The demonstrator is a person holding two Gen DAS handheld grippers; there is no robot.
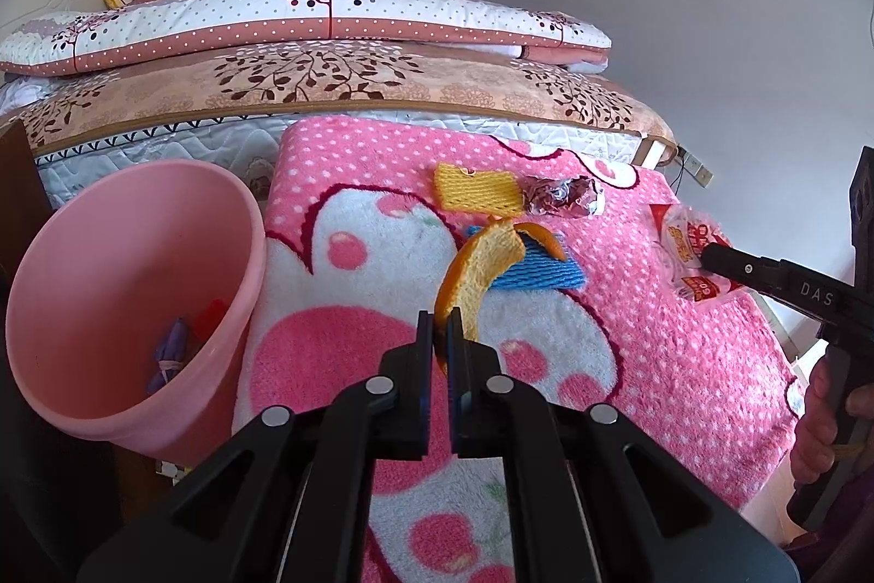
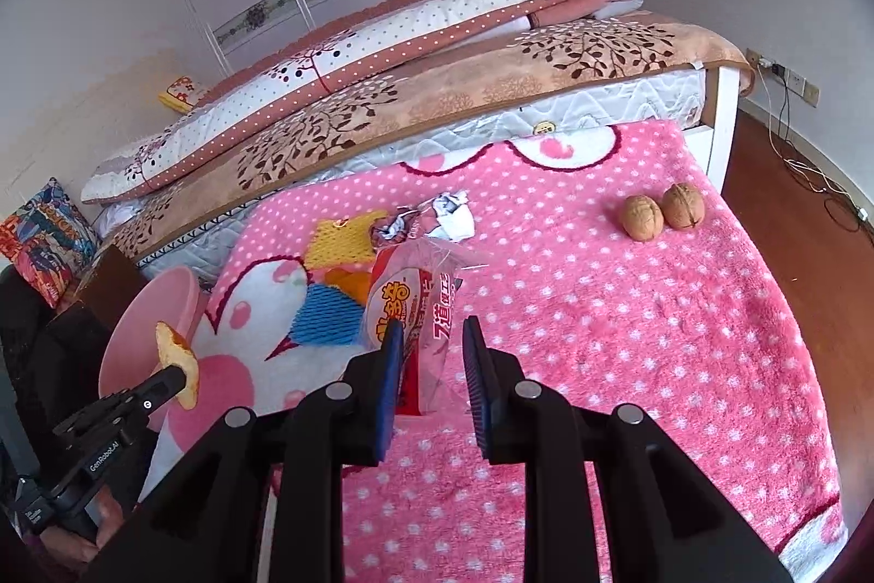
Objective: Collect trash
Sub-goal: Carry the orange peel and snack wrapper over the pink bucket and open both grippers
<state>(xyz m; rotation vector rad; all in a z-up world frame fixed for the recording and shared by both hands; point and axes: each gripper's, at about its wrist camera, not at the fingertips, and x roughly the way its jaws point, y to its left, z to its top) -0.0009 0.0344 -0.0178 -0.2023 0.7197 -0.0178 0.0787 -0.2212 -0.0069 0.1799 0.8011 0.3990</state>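
Note:
My left gripper (image 1: pixel 440 337) is shut on an orange peel (image 1: pixel 483 271) and holds it above the pink blanket (image 1: pixel 683 353), right of the pink trash bin (image 1: pixel 109 288). The peel also shows in the right wrist view (image 2: pixel 177 359). My right gripper (image 2: pixel 434 342) is open, its jaws on either side of a clear snack wrapper (image 2: pixel 415 304) that lies on the blanket. That wrapper also shows in the left wrist view (image 1: pixel 688 249). A yellow foam net (image 1: pixel 475 189), a blue foam net (image 1: pixel 538 274) and a crumpled foil wrapper (image 1: pixel 562 195) lie on the blanket.
The bin holds some purple and red trash (image 1: pixel 180 342). Two walnuts (image 2: pixel 663 214) sit on the blanket at the far right. A bed with folded quilts (image 1: pixel 306 36) stands behind. A dark wooden edge (image 1: pixel 19 178) is left of the bin.

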